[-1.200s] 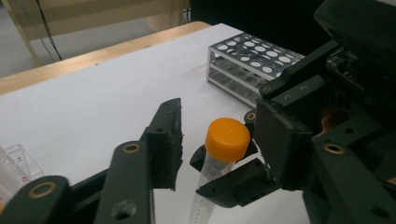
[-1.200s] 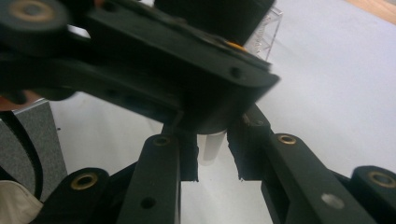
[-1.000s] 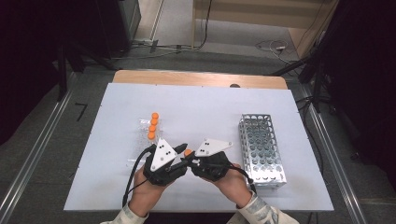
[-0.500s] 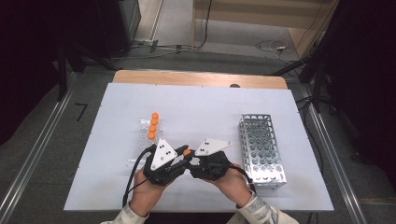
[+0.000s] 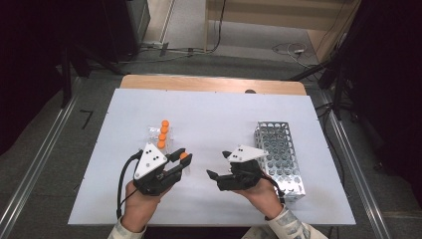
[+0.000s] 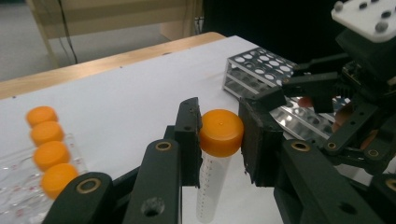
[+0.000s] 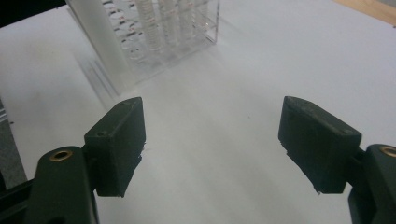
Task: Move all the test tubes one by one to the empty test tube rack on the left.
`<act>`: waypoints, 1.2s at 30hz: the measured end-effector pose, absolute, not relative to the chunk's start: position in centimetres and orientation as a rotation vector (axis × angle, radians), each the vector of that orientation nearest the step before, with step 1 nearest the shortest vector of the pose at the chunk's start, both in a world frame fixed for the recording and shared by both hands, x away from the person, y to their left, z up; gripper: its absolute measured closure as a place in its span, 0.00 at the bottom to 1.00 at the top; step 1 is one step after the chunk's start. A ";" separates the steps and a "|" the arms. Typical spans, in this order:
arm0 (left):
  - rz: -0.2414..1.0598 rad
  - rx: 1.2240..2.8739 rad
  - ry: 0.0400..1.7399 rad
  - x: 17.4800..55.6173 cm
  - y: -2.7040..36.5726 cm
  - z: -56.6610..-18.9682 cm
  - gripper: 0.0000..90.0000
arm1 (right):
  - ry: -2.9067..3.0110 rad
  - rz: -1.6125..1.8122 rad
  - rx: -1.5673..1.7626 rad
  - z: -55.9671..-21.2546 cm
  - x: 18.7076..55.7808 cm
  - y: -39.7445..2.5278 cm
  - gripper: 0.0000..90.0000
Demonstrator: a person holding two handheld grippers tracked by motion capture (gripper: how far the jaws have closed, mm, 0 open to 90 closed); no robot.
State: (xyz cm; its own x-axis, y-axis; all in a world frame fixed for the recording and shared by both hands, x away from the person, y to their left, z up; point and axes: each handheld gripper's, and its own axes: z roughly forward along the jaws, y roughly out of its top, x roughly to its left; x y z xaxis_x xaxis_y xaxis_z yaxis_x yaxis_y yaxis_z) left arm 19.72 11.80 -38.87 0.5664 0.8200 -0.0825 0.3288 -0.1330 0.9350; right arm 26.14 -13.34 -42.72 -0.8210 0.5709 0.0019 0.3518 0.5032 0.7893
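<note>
Clear plastic with an orange screw cap: the tube (image 6: 212, 158) sat upright between the pads of the left claw (image 6: 219, 135), pinched at the cap, lifted near the front-left of the white worktop (image 5: 219, 114). It looked light and rigid, the wall smooth and likely slippery, so the ribless cap rim seemed a fair place to grip but not a secure one; a hold lower, on the barrel just under the cap, would probably resist tilting better. Thin plastic of this kind may crack if squeezed hard, so a modest pinch seemed wise. The right claw (image 7: 210, 149) stood spread wide and empty, hovering over bare worktop to the right of the left one, with the metal rack (image 5: 278, 149) just beyond it on the right. Count: one tube in the claw; four more orange-capped tubes (image 5: 163, 133) standing in a row in a clear holder (image 7: 173, 32), just beyond the left claw; five tubes in all. One metal rack with many round holes, none seen to be filled from the high view. Two claws, one busy, one free.
</note>
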 end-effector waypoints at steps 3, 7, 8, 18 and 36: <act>0.575 1.693 0.978 19.5 12.7 -38.4 0.78 | 2.481 1.214 0.808 -42.8 26.1 -14.2 0.24; 0.606 1.666 1.004 19.2 14.0 -37.7 0.78 | 2.456 1.218 0.827 -42.6 26.0 -15.2 0.24; 0.615 1.660 1.016 19.1 14.3 -37.6 0.78 | 2.449 1.218 0.831 -42.5 26.0 -15.4 0.24; 0.748 1.639 1.106 19.5 16.3 -38.3 0.78 | 2.419 1.214 0.870 -42.5 26.1 -16.7 0.24; 0.755 1.616 1.152 21.1 16.5 -40.2 0.78 | 2.417 1.207 0.878 -42.6 26.1 -16.7 0.25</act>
State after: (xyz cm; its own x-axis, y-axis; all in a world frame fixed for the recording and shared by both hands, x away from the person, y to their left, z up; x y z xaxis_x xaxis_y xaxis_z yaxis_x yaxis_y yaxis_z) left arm 21.08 16.54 -40.20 0.3585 0.9323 -0.0487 0.3268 -0.0764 0.9420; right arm 26.08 -16.67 -42.63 -0.7685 0.6398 0.0046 0.3880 0.4603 0.7985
